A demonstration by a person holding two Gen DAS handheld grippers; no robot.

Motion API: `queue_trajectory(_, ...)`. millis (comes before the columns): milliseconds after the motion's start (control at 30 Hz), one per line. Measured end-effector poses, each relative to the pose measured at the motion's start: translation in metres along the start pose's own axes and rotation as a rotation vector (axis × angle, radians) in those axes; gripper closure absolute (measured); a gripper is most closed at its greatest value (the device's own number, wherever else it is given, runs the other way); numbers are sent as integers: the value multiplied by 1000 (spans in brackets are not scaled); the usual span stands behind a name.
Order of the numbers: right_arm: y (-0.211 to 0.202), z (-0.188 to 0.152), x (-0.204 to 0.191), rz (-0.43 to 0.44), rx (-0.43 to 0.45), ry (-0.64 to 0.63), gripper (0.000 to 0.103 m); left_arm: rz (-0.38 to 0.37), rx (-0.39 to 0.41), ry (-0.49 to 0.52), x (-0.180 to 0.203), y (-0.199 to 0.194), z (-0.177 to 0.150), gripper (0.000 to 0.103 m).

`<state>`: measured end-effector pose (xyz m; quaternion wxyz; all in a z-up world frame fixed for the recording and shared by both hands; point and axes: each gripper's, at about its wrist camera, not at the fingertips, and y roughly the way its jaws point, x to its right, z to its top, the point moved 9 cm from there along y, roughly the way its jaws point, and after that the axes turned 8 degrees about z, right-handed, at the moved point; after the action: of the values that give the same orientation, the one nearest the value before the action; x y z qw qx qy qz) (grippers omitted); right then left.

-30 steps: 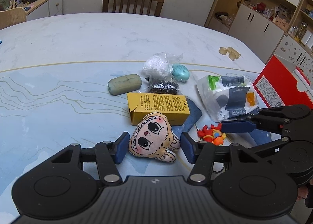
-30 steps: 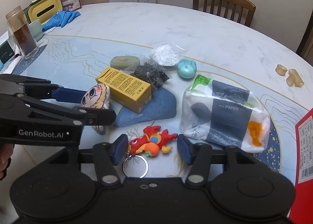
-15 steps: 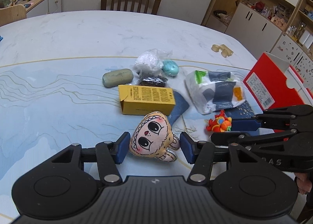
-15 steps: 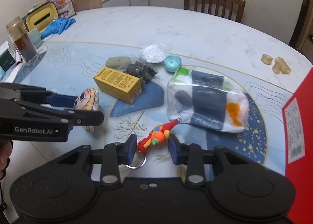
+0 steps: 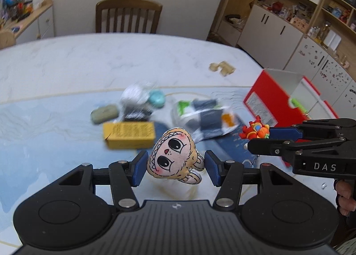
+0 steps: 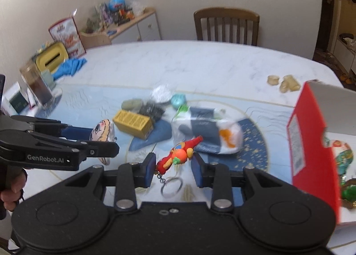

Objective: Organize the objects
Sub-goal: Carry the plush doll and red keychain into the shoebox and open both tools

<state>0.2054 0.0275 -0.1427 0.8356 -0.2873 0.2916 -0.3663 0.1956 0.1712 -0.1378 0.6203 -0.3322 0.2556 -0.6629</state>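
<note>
Both tools hold toys up over the table [image 6: 200, 63], left tool [image 5: 175, 167] the doll [image 5: 172, 154], right tool [image 6: 173, 166] the red keychain [image 6: 181, 153], which maybe slips from its thin grip.

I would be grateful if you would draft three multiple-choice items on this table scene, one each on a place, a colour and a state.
1. Where is the open red cardboard box in the right wrist view?
A. at the right edge of the table
B. on the wooden chair
C. beneath the yellow carton

2. What colour is the rectangular carton beside the plush doll's head?
A. green
B. yellow
C. white

3. What is the state of the red and orange keychain figure?
A. lying flat on the table
B. inside the box
C. clamped in the right gripper, clear of the table

Answers: 1 A, the box stands at the right of the frame; 2 B, its printed faces are yellow; 3 C, both pads press it while its key ring dangles free.
</note>
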Motion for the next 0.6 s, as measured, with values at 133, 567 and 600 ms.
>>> queue_trajectory(133,-25,10,10,-3,47,8,70,-8,21,45,25,-12,15,48)
queue_trajectory(567,-101,29,74,-55,169,23,70,-39,48,155,114,-19,51,48)
queue_trajectory(600,-106,30,80,-63,175,21,70,-42,50,160,122,-18,54,48)
